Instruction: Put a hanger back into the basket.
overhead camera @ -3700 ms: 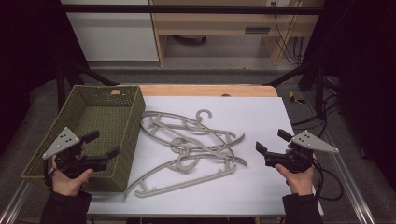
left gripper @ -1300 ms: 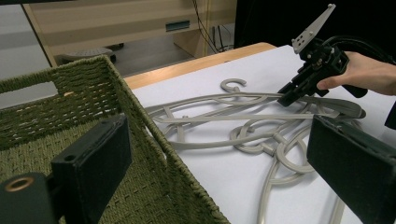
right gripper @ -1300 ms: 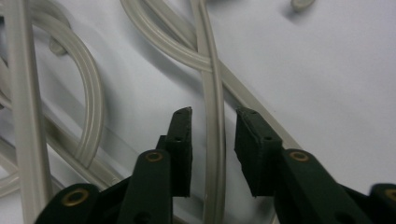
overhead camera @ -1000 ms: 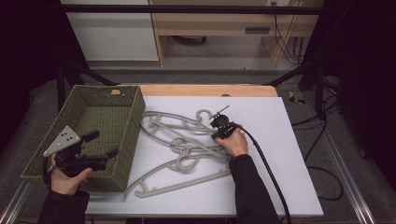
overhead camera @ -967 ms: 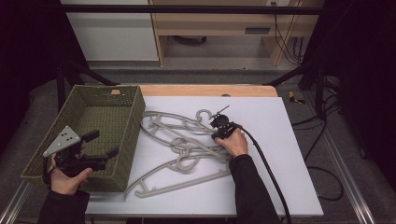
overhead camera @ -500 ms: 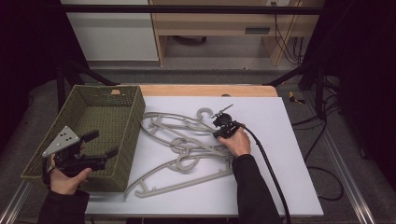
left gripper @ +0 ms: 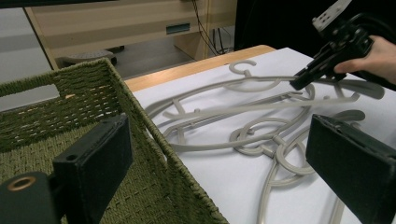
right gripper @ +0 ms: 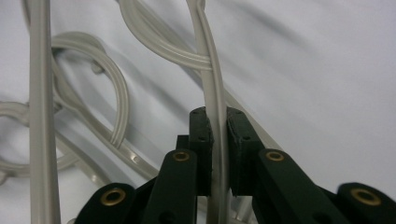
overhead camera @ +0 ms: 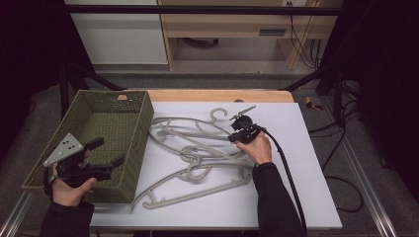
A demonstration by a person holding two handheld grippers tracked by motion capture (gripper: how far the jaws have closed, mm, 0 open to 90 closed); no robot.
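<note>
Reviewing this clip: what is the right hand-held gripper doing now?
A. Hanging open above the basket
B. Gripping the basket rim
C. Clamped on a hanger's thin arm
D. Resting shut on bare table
C: in the right gripper view, the right hand-held gripper has its jaws closed on a grey hanger arm.

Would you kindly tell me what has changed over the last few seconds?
The right gripper moved from the table's right edge to the pile of hangers and shut on one hanger's arm. The left gripper stayed open at the green basket; the pile barely shifted.
</note>
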